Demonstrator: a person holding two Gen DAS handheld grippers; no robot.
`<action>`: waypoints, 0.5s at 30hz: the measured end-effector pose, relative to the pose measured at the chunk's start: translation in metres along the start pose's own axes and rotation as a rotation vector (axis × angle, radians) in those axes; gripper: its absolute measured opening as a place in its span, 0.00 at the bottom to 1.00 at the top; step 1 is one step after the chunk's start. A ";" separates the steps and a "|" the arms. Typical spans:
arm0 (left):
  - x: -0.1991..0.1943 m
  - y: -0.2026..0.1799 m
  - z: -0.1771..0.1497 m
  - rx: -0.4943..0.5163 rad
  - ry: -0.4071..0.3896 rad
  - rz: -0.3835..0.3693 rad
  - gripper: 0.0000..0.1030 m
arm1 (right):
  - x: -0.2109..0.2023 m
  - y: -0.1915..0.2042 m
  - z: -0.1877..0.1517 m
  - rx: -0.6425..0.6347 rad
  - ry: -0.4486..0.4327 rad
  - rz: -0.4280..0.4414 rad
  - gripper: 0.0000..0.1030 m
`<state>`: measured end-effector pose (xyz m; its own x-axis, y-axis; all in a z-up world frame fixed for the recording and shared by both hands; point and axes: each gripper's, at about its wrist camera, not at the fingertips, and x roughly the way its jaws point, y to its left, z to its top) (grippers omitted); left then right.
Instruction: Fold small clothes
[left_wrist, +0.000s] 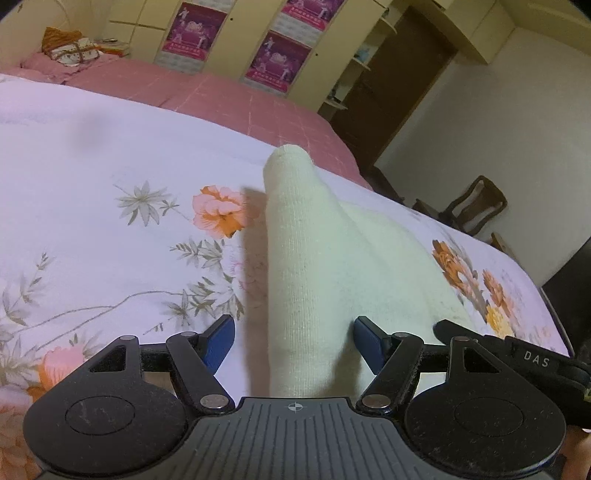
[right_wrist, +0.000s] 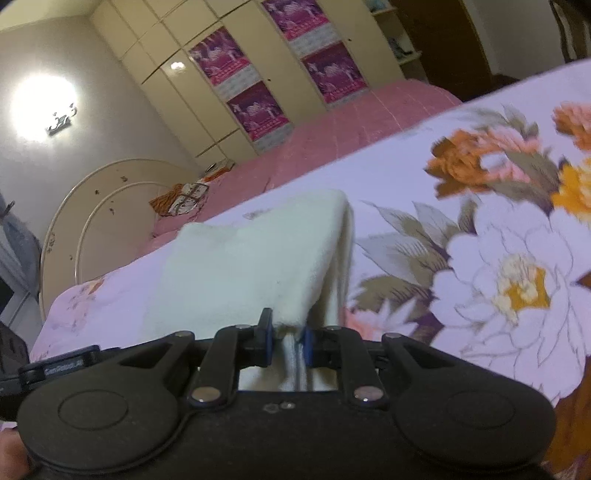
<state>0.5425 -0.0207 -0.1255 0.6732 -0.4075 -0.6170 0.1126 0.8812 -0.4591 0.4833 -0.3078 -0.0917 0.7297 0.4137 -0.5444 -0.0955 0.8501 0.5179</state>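
Note:
A small cream-white knit garment (left_wrist: 314, 266) lies on the floral bedsheet (left_wrist: 110, 221). In the left wrist view it rises as a raised fold between my fingers. My left gripper (left_wrist: 293, 338) is open, its blue pads on either side of the cloth and apart from it. In the right wrist view the same garment (right_wrist: 243, 266) is lifted at its near edge. My right gripper (right_wrist: 286, 341) is shut on a bunched edge of that cloth. The other gripper's body (left_wrist: 517, 354) shows at the right of the left wrist view.
The floral sheet (right_wrist: 480, 240) covers the near side of the bed; a pink quilt (left_wrist: 221, 96) lies beyond. A wardrobe with posters (left_wrist: 273, 55) stands behind. Folded items (left_wrist: 70, 46) sit near the headboard. A wooden chair (left_wrist: 472, 206) stands off the bed's right edge.

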 end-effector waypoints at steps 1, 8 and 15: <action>-0.003 0.001 0.001 -0.003 -0.006 -0.003 0.68 | -0.001 0.000 0.000 0.005 -0.002 -0.001 0.14; -0.010 0.009 -0.001 0.023 -0.010 0.031 0.68 | 0.002 0.003 0.006 -0.022 0.015 -0.016 0.14; -0.022 0.005 -0.016 0.066 0.015 0.018 0.68 | -0.003 0.008 0.014 -0.044 0.042 -0.037 0.14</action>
<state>0.5170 -0.0113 -0.1244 0.6644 -0.3944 -0.6348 0.1489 0.9022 -0.4048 0.4899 -0.3065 -0.0768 0.7043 0.3944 -0.5902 -0.0992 0.8780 0.4683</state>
